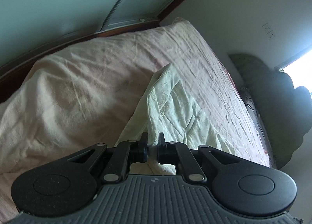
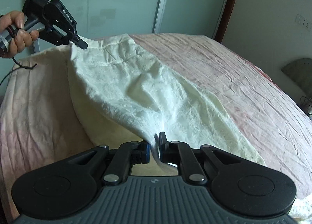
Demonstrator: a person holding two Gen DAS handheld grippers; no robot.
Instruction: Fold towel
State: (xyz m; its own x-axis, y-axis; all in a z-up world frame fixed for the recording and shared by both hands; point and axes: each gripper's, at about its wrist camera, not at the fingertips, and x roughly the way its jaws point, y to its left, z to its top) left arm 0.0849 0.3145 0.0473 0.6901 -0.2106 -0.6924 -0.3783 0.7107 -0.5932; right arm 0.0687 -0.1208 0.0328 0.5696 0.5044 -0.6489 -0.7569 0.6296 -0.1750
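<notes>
Cream towel (image 2: 136,87) lying across pink bed (image 2: 243,79), lifting at two corners. Left claw (image 2: 79,42) clamping far-left corner; right claw (image 2: 155,146) clamping near corner. Hand (image 2: 16,33) gripping left handle.

Pink-sheeted bed (image 2: 234,79) under a partly lifted cream towel (image 2: 136,87)

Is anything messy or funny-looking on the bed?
Nothing is spilled or broken. The white towel isn't flat: it hangs slack and creased between the left hand-held gripper and the right hand-held gripper, each pinching one end. The pink bedspread underneath is wrinkled all over.
</notes>
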